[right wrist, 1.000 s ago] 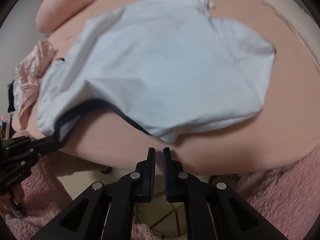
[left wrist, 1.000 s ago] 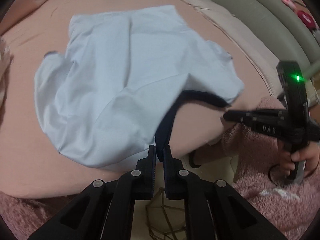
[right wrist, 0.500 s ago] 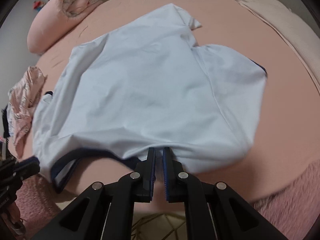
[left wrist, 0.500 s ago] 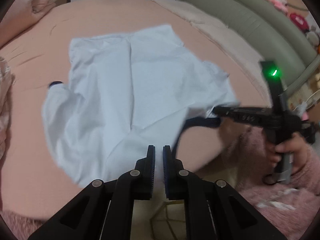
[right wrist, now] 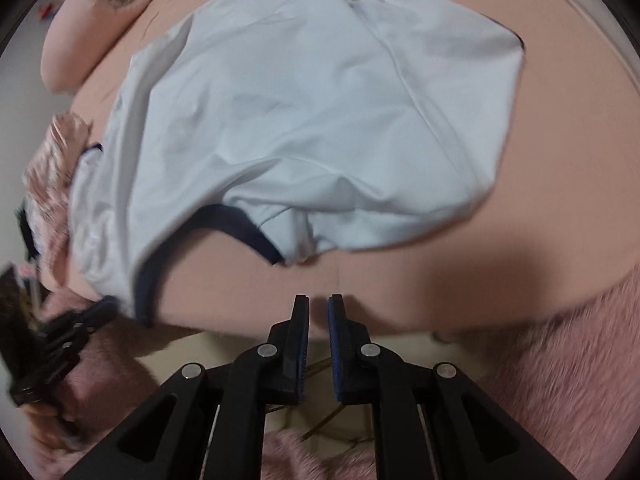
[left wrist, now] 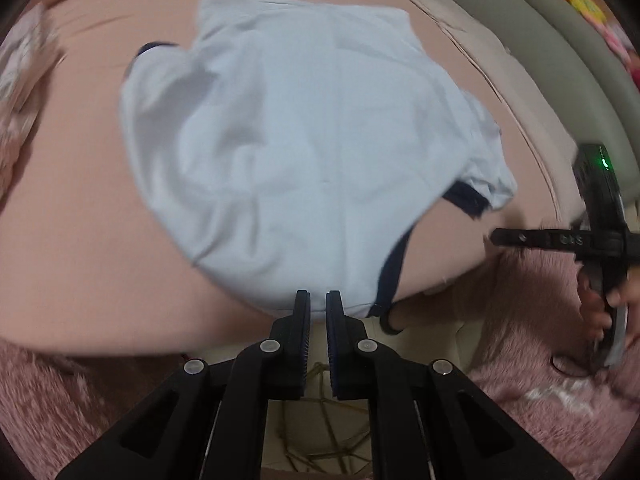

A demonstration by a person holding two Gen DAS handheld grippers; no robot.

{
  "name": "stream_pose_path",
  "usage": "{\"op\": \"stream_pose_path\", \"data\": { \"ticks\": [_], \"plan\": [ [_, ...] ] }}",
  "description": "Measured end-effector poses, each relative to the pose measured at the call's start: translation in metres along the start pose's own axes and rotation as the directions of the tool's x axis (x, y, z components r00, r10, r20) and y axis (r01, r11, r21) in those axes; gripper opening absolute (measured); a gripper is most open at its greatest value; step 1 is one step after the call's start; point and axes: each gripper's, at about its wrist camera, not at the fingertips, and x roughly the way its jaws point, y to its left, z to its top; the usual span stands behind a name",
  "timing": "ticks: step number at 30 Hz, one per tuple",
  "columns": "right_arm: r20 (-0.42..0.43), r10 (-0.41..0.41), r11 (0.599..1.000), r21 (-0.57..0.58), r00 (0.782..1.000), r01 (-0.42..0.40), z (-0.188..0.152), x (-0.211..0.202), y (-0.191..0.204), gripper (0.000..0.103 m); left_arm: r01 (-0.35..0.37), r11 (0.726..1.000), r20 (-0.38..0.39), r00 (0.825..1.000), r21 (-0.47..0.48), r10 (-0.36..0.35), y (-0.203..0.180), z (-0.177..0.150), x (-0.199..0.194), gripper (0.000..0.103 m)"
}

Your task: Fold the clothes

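- Pale blue cotton T-shirt with navy neckband [left wrist: 304, 152] [right wrist: 320, 128]: spread rumpled on the pink bed, collar edge at the bed's near edge.

shirt [left wrist: 320, 152]: I am looking at thin, smooth, matt pale-blue cloth, softly creased, with a darker navy ribbed-looking cloth trim [right wrist: 240, 220] running along its openings.
bed sheet [left wrist: 80, 240]: it is showing as smooth, matt pink cloth, pulled nearly flat.
blanket [right wrist: 560, 360]: it is reading as fluffy, rough, long-piled pink cloth.
left gripper [left wrist: 318, 304]: I am holding matt black hard plastic with small glossy metal pins at the joints; its fingers' inner faces are looking finely ridged.
right gripper [right wrist: 318, 308]: my other one is showing the same matt black plastic, with blue ridged pads [right wrist: 334, 344].
headboard [left wrist: 540, 40]: it is looking like smooth, matt grey-green padding.
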Motion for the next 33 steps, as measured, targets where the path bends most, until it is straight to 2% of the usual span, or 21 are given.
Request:
{"op": "stream_pose_path", "data": {
  "ticks": [2, 3, 4, 5, 7, 9, 11, 13, 15, 16, 17, 19, 21, 23, 25, 29, 31, 33],
  "plan": [
    [0.118, 0.026, 1.0, -0.003, 0.993, -0.026, 0.003, -0.013, 0.004, 0.009, 0.028, 0.999, 0.009, 1.0, 0.023, -0.028, -0.011, 0.004, 0.005, 0.007],
    [0.189, 0.041, 0.999, -0.011, 0.981, -0.04, 0.005, -0.02, 0.007, 0.009, 0.043, 0.998, 0.014, 0.999, 0.036, -0.043, -0.017, 0.006, 0.007, 0.007],
    [0.252, 0.054, 0.999, -0.02, 0.966, -0.05, 0.008, -0.024, 0.01, 0.01, 0.035, 0.998, 0.032, 0.999, 0.056, -0.037, -0.024, 0.009, 0.009, 0.007],
    [0.279, 0.054, 0.998, -0.027, 0.959, -0.048, 0.014, -0.02, 0.013, 0.012, 0.019, 0.997, 0.05, 0.998, 0.078, -0.023, -0.03, 0.011, 0.013, 0.007],
    [0.233, 0.024, 0.999, -0.048, 0.972, -0.013, 0.026, 0.004, 0.022, 0.014, 0.013, 0.994, 0.033, 0.999, 0.109, -0.017, -0.038, 0.017, 0.025, 0.007],
    [0.11, -0.016, 0.996, -0.087, 0.994, 0.026, 0.028, 0.041, 0.034, 0.014, -0.018, 0.993, 0.002, 1.0, 0.115, 0.018, -0.041, 0.022, 0.035, 0.007],
    [0.072, -0.045, 0.992, -0.118, 0.996, 0.053, 0.022, 0.048, 0.041, 0.014, -0.03, 0.994, -0.003, 1.0, 0.108, 0.031, -0.039, 0.022, 0.036, 0.007],
    [-0.015, -0.018, 0.993, -0.114, 1.0, 0.016, 0.009, 0.055, 0.041, 0.014, -0.032, 0.997, -0.001, 0.999, 0.076, 0.032, -0.032, 0.018, 0.036, 0.007],
    [-0.128, 0.036, 0.995, -0.089, 0.991, -0.048, -0.005, 0.066, 0.036, 0.014, -0.044, 0.998, -0.009, 0.999, 0.033, 0.044, -0.025, 0.014, 0.039, 0.007],
    [-0.15, 0.06, 0.995, -0.076, 0.987, -0.072, -0.012, 0.068, 0.034, 0.014, -0.051, 0.998, -0.005, 0.999, 0.026, 0.051, -0.025, 0.013, 0.04, 0.007],
    [-0.109, 0.075, 0.994, -0.065, 0.991, -0.083, -0.016, 0.064, 0.031, 0.014, -0.057, 0.998, 0.001, 0.998, 0.023, 0.057, -0.027, 0.012, 0.04, 0.007],
    [0.009, 0.101, 0.994, -0.041, 0.995, -0.1, -0.021, 0.047, 0.021, 0.014, -0.114, 0.993, 0.029, 0.993, 0.036, 0.113, -0.034, 0.012, 0.037, 0.007],
    [0.144, 0.108, 0.994, 0.003, 0.984, -0.11, -0.022, 0.03, 0.016, 0.015, -0.187, 0.981, 0.06, 0.981, 0.048, 0.184, -0.041, 0.014, 0.033, 0.007],
    [0.217, 0.037, 0.998, 0.043, 0.975, -0.048, -0.013, 0.028, 0.015, 0.032, -0.259, 0.964, 0.089, 0.963, 0.057, 0.253, -0.047, 0.016, 0.029, 0.007],
    [0.229, -0.027, 0.999, 0.039, 0.973, 0.018, -0.003, 0.036, 0.019, 0.032, -0.326, 0.943, 0.118, 0.941, 0.064, 0.317, -0.052, 0.018, 0.025, 0.007],
    [0.26, -0.076, 0.996, -0.018, 0.963, 0.083, 0.01, 0.055, 0.039, 0.032, -0.403, 0.911, 0.155, 0.909, 0.086, 0.388, -0.062, 0.017, 0.026, 0.01],
    [0.213, -0.125, 0.989, -0.05, 0.969, 0.138, 0.017, 0.072, 0.046, 0.033, -0.401, 0.911, 0.151, 0.911, 0.099, 0.384, -0.059, 0.016, 0.028, 0.015],
    [0.187, -0.162, 0.98, -0.083, 0.969, 0.179, 0.018, 0.084, 0.051, 0.033, -0.396, 0.911, 0.117, 0.916, 0.114, 0.383, -0.051, 0.013, 0.035, 0.028]
  ]
}}
